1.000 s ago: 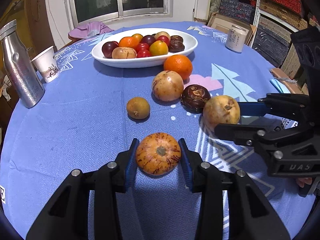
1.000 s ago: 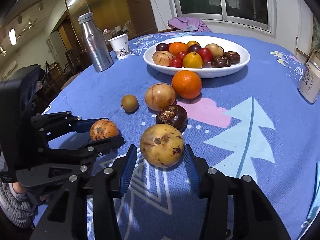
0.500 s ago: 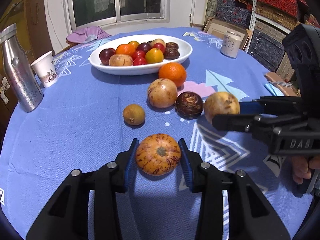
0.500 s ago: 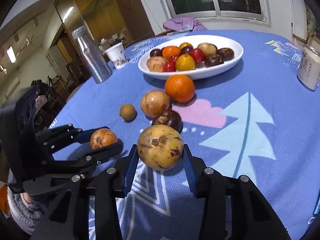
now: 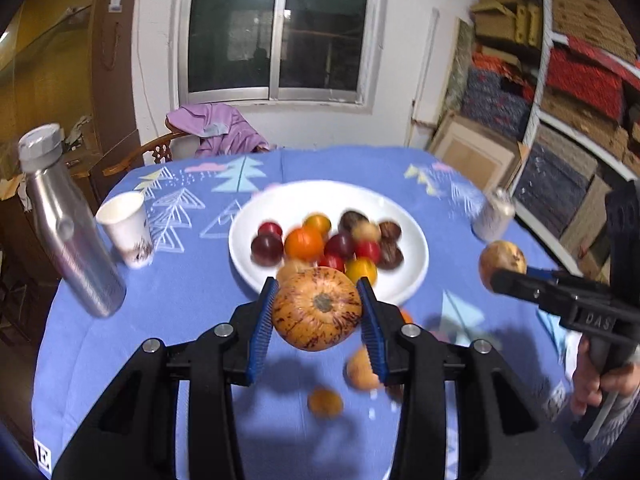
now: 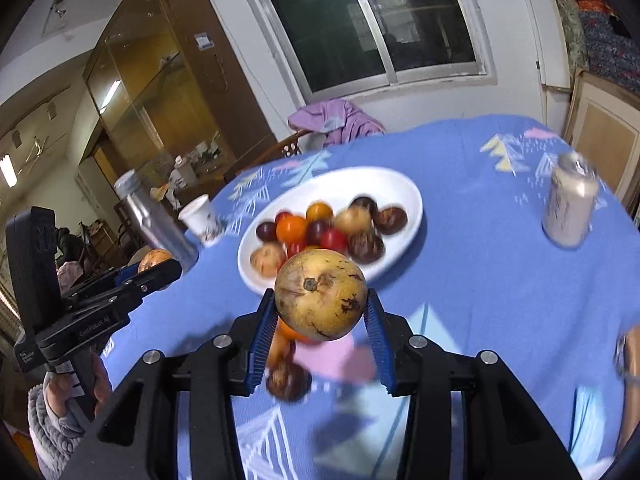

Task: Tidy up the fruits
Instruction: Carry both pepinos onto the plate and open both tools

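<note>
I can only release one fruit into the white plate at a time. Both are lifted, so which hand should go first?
Probably left. The left gripper holds the streaked orange fruit right at the white plate's near rim. The right gripper holds the yellow-brown fruit off toward the plate's side, as the left view shows it.

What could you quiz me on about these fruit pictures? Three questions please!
1. True or false: both grippers hold a fruit up off the table.
2. Which fruit does the left gripper hold? A) speckled orange fruit B) plain orange C) dark plum
3. Fill in: the white ___ already holds many small fruits.

Key
1. True. The left gripper clamps the speckled fruit and the right gripper clamps the yellow-brown fruit, both above the blue cloth.
2. A
3. Bowl
</note>
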The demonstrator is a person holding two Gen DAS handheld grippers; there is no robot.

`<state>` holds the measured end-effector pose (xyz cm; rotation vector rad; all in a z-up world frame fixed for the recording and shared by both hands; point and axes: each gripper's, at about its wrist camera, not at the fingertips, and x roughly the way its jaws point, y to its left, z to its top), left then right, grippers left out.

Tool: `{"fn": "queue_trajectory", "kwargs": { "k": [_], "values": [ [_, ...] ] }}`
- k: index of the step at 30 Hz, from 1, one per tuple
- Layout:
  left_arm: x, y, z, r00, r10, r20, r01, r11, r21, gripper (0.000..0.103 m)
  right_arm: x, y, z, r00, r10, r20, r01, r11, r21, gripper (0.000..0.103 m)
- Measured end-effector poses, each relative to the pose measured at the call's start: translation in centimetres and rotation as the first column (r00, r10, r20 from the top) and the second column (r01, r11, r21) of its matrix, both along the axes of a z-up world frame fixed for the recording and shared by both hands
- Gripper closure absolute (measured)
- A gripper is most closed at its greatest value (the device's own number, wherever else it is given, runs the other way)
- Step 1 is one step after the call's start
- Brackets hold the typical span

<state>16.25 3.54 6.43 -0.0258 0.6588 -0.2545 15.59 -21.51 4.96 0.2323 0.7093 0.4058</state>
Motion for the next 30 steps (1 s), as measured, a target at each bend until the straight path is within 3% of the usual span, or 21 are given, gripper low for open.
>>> {"fn": "queue_trajectory", "kwargs": {
  "k": [3,7,11,17,30],
  "values": [
    [3.2,0.1,0.4,1.000,0.015,-0.011,-0.015,0.999,-0.038,0.064,3.3,0.9,1.1,1.000,-0.009,-0.003,0.010,0.999,0.034,0.059],
    [6.5,-0.9,-0.9,0.999,-0.004,-0.047,0.001,0.998,-0.059,0.064,7.5,1.5,0.3,0.999,-0.026,-0.042,0.030,0.995,0.092,0.059],
    [8.6,-2.2,-2.8,0.997,-0.025,-0.069,0.023,0.999,-0.033,0.064,9.9,1.7,-1.2,0.997,-0.041,-0.068,0.047,0.996,0.082,0.059],
    [11.4,-2.7,-3.7,0.997,-0.022,-0.069,0.019,0.999,-0.035,0.064,11.9,1.1,-2.4,0.995,-0.060,-0.075,0.066,0.995,0.073,0.059],
    [11.6,-3.5,-4.5,1.000,0.011,-0.013,-0.010,0.998,0.056,0.064,12.4,0.9,-2.7,0.995,-0.060,-0.074,0.065,0.995,0.070,0.059]
  ]
}}
